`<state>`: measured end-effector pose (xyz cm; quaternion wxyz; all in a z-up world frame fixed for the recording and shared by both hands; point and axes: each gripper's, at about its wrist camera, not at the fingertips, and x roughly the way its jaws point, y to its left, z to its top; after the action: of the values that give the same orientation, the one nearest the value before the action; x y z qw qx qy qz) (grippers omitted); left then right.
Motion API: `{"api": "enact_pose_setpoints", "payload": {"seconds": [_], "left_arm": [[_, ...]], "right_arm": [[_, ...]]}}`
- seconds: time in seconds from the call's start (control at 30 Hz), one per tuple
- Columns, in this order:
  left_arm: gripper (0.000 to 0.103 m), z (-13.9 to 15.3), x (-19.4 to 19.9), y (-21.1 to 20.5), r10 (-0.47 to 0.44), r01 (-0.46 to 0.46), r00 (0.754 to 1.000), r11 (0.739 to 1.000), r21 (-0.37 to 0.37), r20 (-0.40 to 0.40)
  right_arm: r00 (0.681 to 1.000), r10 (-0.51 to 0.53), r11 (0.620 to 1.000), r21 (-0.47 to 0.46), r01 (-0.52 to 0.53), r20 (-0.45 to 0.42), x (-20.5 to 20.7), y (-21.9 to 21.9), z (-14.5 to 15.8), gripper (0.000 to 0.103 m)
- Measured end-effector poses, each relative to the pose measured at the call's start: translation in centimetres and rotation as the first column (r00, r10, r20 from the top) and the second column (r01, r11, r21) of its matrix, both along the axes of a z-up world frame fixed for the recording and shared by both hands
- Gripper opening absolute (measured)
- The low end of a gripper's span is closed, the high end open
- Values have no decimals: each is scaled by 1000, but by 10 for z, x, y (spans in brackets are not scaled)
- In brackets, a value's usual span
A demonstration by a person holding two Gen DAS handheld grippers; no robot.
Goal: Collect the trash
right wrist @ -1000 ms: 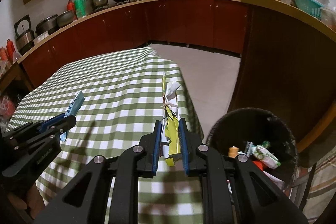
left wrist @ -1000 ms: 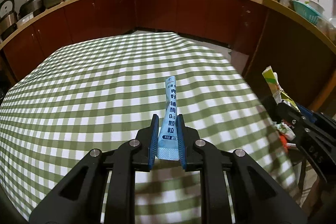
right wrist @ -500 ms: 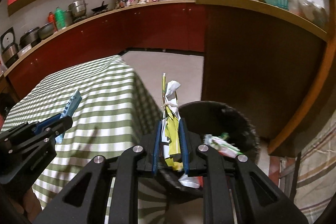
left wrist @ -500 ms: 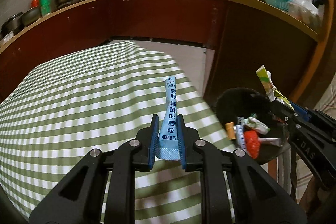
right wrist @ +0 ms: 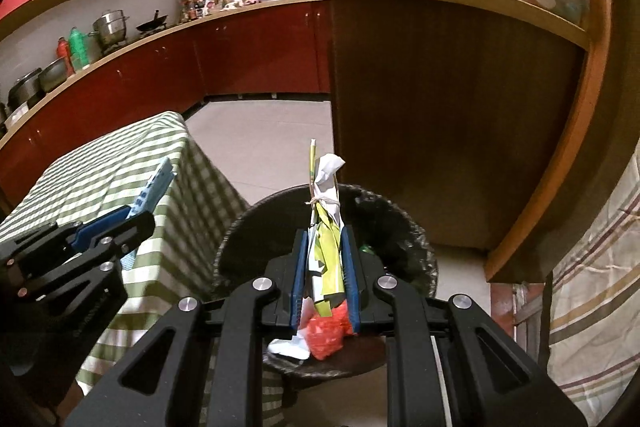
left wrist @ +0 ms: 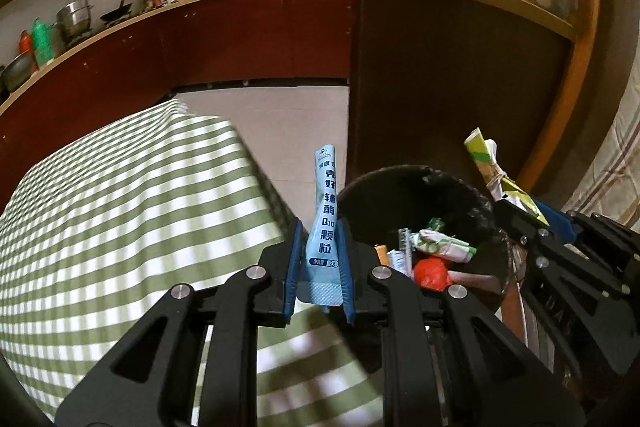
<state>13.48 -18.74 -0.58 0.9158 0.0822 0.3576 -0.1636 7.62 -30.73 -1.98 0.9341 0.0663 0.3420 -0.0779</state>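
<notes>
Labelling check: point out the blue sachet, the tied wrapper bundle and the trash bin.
blue sachet point(left wrist: 326, 227), left wrist view, printed middle.
tied wrapper bundle point(right wrist: 326, 223), right wrist view, below the tie.
trash bin point(right wrist: 404, 223), right wrist view, far rim.

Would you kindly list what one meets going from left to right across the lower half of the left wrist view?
Green-and-white checked tablecloth → light blue sachet in the left tool → black bin holding trash → yellow-green wrapper bundle in the right tool.

The left gripper pinches a blue sachet upright beside the bin; the right gripper grips a wrapper bundle.
</notes>
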Motion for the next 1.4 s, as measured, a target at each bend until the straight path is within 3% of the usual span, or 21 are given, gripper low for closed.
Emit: {"api": "enact_pose_setpoints", "payload": {"seconds": [0.17, 0.2, 0.27, 0.3, 0.83, 1.4], "left_arm": [[20, -7, 8, -20, -18, 18, 1000, 1000, 14, -5], [26, -9, 10, -23, -21, 21, 1000, 1000, 14, -13], [42, -12, 13, -26, -17, 18, 1000, 1000, 16, -22], [45, -13, 13, -26, -13, 13, 1000, 1000, 17, -21], [55, 0, 0, -5, 20, -20, 1000, 1000, 1, -9], [69, 36, -53, 53, 95, -92, 994, 995, -47, 63]], "right_arm": [[1000, -18, 1000, 19, 18, -5, 7, -13, -8, 22], [1000, -21, 999, 24, 21, -9, 9, -14, -10, 30], [999, -35, 999, 31, 35, -13, 11, -18, -14, 36], [999, -41, 999, 32, 41, -14, 12, -19, -14, 37], [998, -61, 998, -2, 61, 35, -8, -15, 5, 46], [995, -37, 997, -64, 43, 87, -53, 23, 36, 55]]}}
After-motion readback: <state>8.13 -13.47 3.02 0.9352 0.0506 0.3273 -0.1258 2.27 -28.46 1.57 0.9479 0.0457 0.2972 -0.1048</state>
